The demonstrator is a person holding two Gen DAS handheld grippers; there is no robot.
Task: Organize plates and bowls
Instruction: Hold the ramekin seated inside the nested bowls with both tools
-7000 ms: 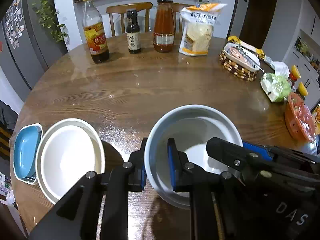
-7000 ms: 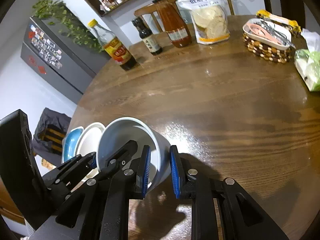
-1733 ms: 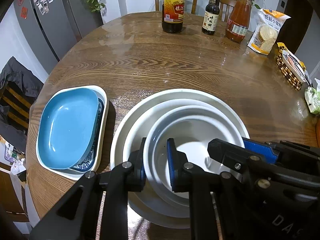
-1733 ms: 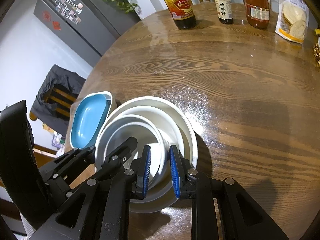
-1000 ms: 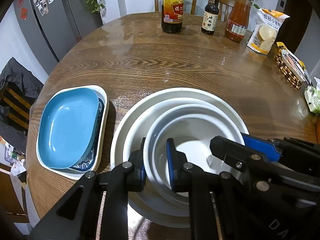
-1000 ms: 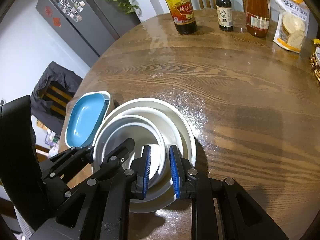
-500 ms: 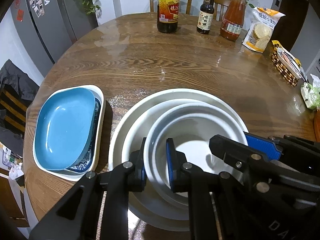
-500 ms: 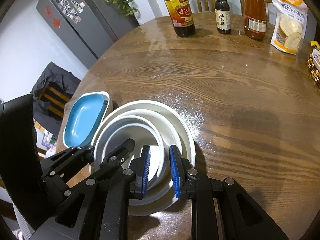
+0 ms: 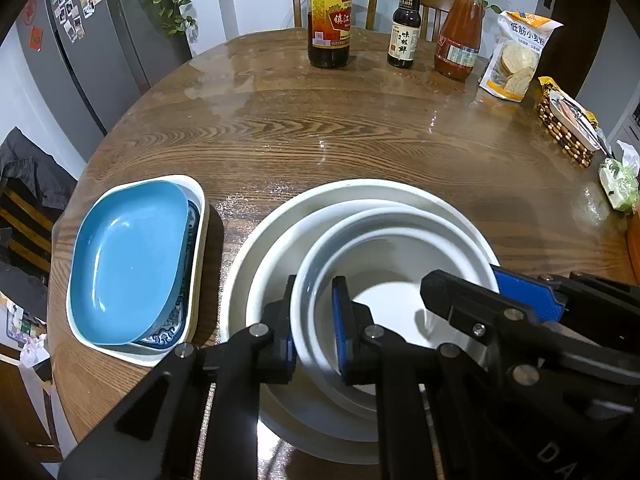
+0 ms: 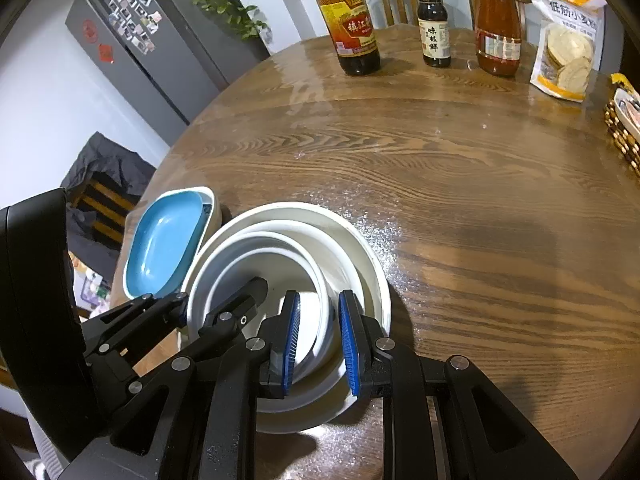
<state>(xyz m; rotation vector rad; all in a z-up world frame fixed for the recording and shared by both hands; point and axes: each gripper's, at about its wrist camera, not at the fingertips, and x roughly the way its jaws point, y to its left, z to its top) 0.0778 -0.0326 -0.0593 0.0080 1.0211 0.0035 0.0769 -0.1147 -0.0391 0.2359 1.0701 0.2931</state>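
A white bowl (image 9: 384, 264) (image 10: 256, 268) lies nested inside a larger white plate (image 9: 360, 188) (image 10: 360, 248) near the table's front edge. My left gripper (image 9: 314, 312) is shut on the bowl's left rim, one pad inside and one outside. My right gripper (image 10: 319, 336) is shut on the opposite rim; it shows in the left wrist view as a black arm with a blue pad (image 9: 528, 292). Whether the bowl's base rests on the plate is hidden. To the left, a blue dish (image 9: 128, 256) (image 10: 164, 248) is stacked in a white patterned dish (image 9: 200, 216).
At the far side of the round wooden table (image 9: 360, 128) stand a vinegar bottle (image 9: 329, 16), a small dark sauce bottle (image 9: 404, 28), a red sauce jar (image 9: 458, 32) and a snack bag (image 9: 518, 56). A woven basket (image 9: 568, 132) and a green packet (image 9: 620, 184) sit at the right edge.
Earlier both grippers held the bowl over bare table to the right of the white plate; now it lies inside that plate. Over the last second nothing has visibly moved.
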